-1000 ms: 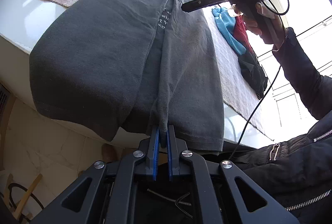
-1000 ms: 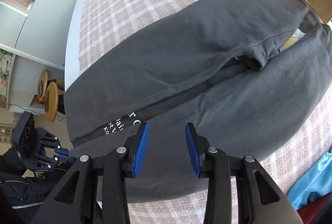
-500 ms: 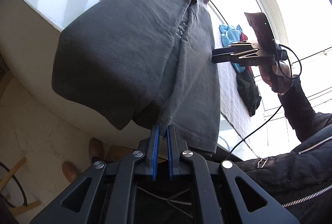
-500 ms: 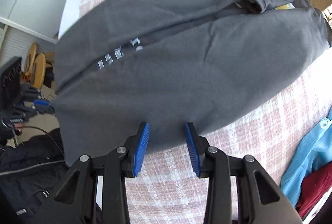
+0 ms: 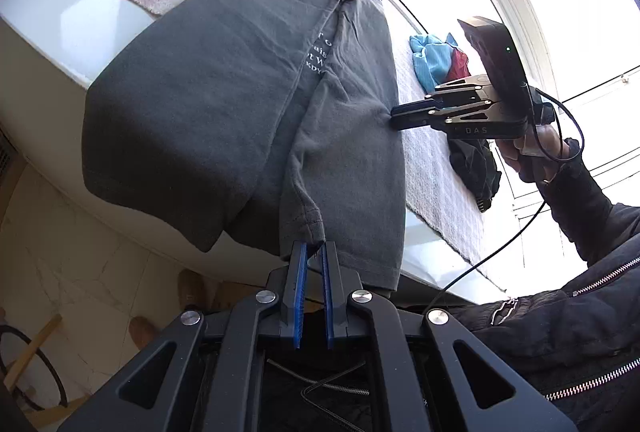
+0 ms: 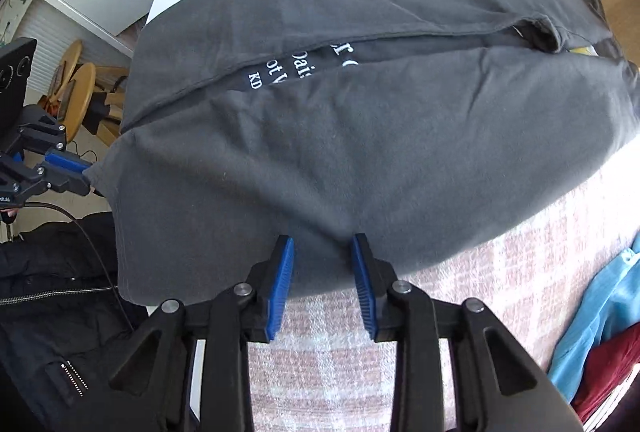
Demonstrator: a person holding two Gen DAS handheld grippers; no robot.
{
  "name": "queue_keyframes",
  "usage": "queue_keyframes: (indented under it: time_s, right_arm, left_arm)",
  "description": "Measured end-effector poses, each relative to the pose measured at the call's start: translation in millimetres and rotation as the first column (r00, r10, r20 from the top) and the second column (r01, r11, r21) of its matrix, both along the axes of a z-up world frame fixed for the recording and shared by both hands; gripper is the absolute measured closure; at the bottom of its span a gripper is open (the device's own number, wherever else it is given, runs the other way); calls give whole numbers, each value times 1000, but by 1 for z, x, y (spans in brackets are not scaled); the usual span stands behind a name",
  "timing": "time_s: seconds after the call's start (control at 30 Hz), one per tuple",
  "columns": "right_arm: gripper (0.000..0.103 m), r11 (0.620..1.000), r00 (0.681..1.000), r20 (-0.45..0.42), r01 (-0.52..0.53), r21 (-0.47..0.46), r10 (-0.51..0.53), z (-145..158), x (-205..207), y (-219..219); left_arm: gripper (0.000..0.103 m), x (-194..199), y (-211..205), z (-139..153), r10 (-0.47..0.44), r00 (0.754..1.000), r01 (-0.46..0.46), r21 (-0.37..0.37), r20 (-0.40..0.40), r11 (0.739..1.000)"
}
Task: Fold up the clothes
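A dark grey T-shirt (image 5: 224, 103) with white lettering lies on the bed, both sides folded in, its lower end hanging over the bed's edge. My left gripper (image 5: 313, 250) is shut on the shirt's bottom hem at the fold. It also shows in the right wrist view (image 6: 86, 175), pinching that hem corner. My right gripper (image 6: 323, 252) is open, its blue pads (image 6: 282, 282) astride the shirt's (image 6: 360, 135) side edge on the blanket. In the left wrist view it (image 5: 394, 115) touches the shirt's right edge.
A pink plaid blanket (image 6: 360, 344) covers the white mattress (image 5: 52, 15). Blue and red clothes (image 6: 600, 344) lie heaped at the right, also in the left wrist view (image 5: 434, 57), with a dark garment (image 5: 476, 163) near the window. Wooden stools (image 6: 76, 79) stand beside the bed.
My right gripper has come down from above the shirt to its side edge, staying open. My left gripper has kept its hold on the hem.
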State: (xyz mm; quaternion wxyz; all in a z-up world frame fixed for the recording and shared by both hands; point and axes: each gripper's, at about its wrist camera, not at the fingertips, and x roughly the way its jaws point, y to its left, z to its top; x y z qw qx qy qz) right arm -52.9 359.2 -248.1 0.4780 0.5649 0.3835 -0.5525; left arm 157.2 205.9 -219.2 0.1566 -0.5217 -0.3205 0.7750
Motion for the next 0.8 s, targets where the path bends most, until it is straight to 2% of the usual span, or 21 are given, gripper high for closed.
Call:
queue_keyframes:
  time_s: [0.03,0.13,0.2,0.27,0.3,0.4,0.63,0.67,0.7,0.8]
  right_arm:
    - [97,1000,1000,9,25,7,-25,1,-5,1]
    - [97,994,990,113,95,-45,-90,10,-7,-3]
    - [93,994,979,177,107,-9,-104,4,6,-8]
    - [82,994,972,211,102,27,-106,-4,26,-17]
    - [82,992,965,231,117,42,-124,-7,35,-25]
    - [82,972,916,326,221,73,-233,-15,79,-5]
    - [77,922,881,280,385,44,-381,-13,135,-5]
    - [77,913,873,279,405,44,-400,-13,138,-7]
    - [77,906,866,278,421,43,-415,-13,141,-7]
    - [77,892,853,274,450,42,-444,-6,138,10]
  left_arm:
    - [98,1,-1,-2,2,1000,-2,12,1,1000]
    - [98,2,-2,-5,-1,1000,1,14,0,1000]
    - [95,2,-2,-6,-3,1000,3,-1,-1,1000]
    - [87,2,-3,-6,3,1000,-3,-10,-6,1000]
    - [86,3,-6,-6,1,1000,-1,-16,-6,1000]
    - [84,1,-14,-7,-6,1000,6,-15,-12,1000]
    - [82,-27,-4,-14,-104,994,105,29,-38,994]
    - [84,-29,-3,-15,-110,993,112,40,-32,993]
    - [97,-30,-1,-17,-117,993,118,52,-26,992]
    - [98,-31,-2,-21,-126,992,127,82,-15,989]
